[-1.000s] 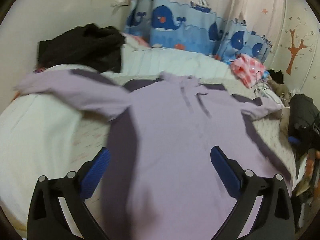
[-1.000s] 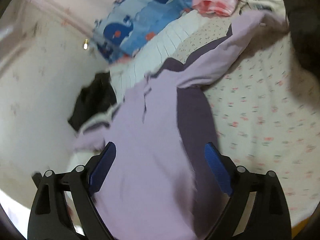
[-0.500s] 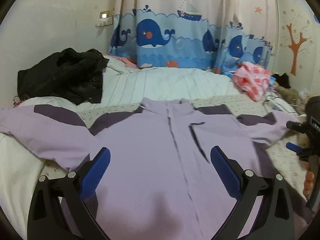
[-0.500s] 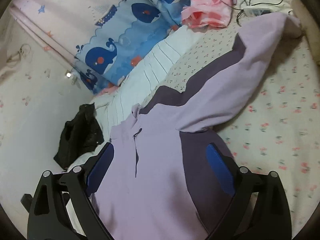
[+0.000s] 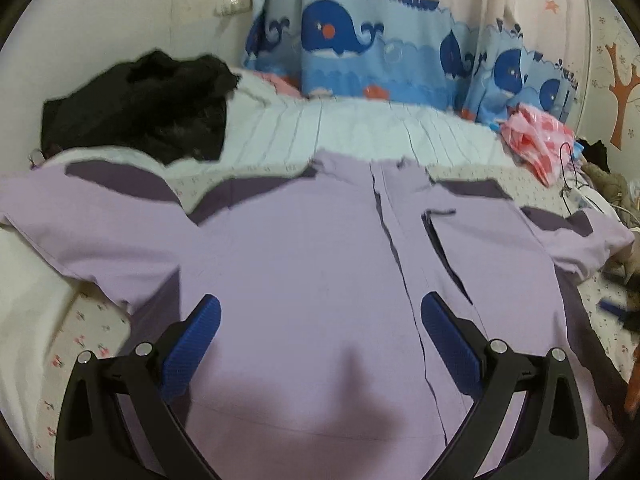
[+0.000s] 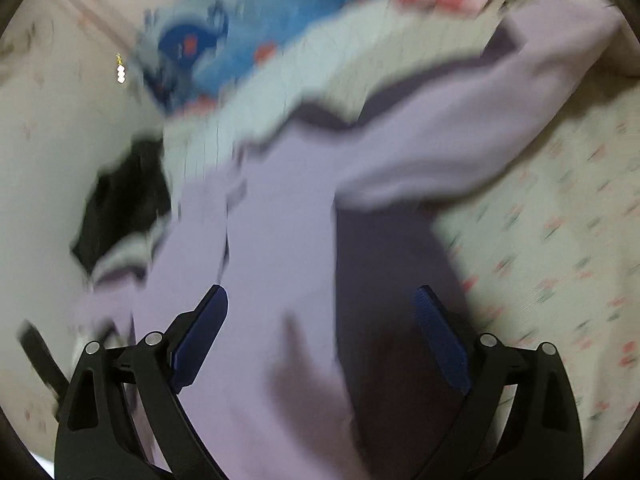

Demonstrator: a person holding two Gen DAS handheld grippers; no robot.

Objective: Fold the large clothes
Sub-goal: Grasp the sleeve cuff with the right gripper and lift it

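Observation:
A lilac jacket (image 5: 312, 264) with dark purple panels lies spread front-up on the bed, zip down the middle, both sleeves stretched outwards. My left gripper (image 5: 320, 312) hovers over its lower body, open, nothing between the blue pads (image 5: 196, 340). In the blurred right wrist view the same jacket (image 6: 280, 220) runs up the frame, its right sleeve (image 6: 460, 140) reaching towards the upper right. My right gripper (image 6: 320, 312) stands open above the jacket's dark side panel (image 6: 380, 280), holding nothing.
A black garment (image 5: 140, 108) is heaped at the bed's far left, a pink-red cloth (image 5: 536, 140) at the far right. A whale-print curtain (image 5: 360, 40) hangs behind. Flowered bed sheet (image 6: 560, 260) lies right of the jacket. Dark clutter (image 5: 624, 308) sits past the right edge.
Both grippers have sunk closer to the jacket and swung over its lower body. The jacket has settled flat and now fills more of each view. Right jaws look slightly wider.

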